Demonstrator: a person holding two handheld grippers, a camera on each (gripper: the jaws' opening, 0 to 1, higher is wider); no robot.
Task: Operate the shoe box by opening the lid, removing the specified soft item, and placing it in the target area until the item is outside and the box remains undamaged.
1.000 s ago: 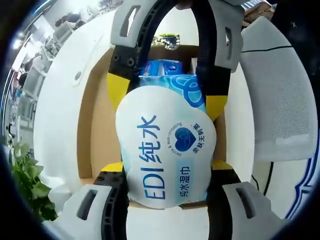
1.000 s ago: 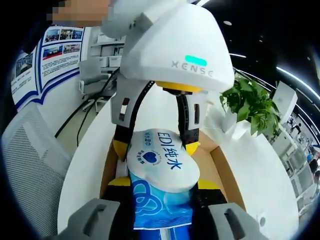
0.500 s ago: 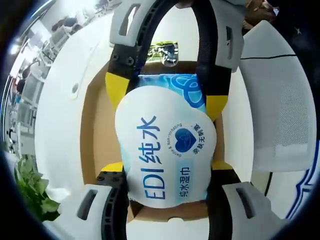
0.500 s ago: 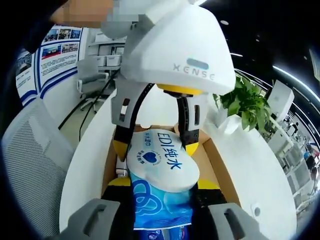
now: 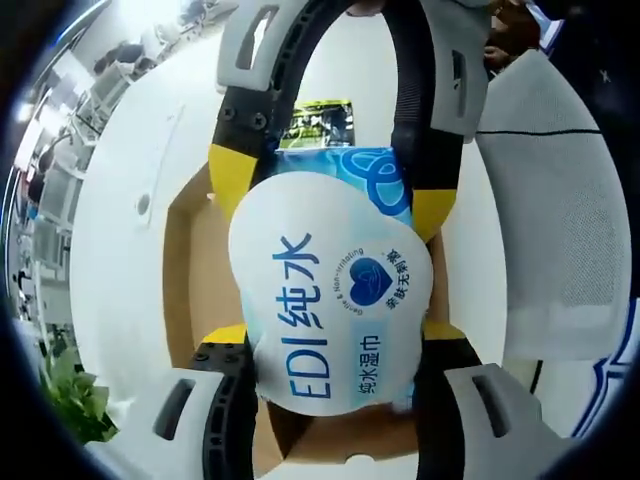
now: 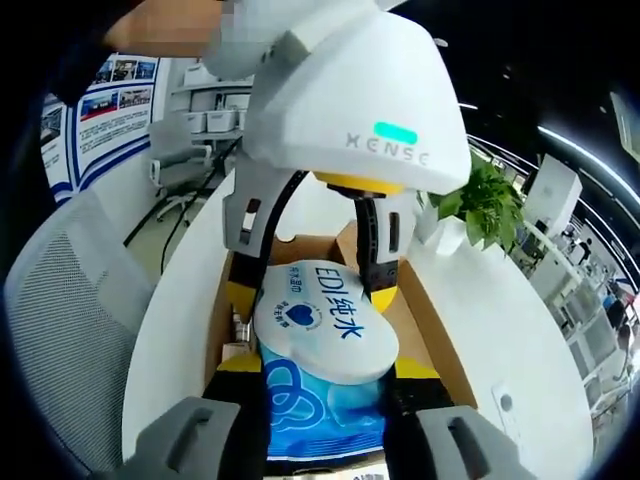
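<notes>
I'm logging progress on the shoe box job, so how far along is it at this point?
Done: the shoe box lies open on the white table.
In hand: both grippers hold the wet wipes pack above the box, the left gripper at one end and the right gripper at the other.
Left: carrying the pack clear of the box and setting it down in the target area, which I can't identify.

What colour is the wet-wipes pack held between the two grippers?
White with blue print on the wipes pack, clearest in the left gripper view.

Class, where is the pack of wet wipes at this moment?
The wet wipes pack is held between both grippers, the left gripper at one end and the right gripper at the other, above the open cardboard box on the white table.
</notes>
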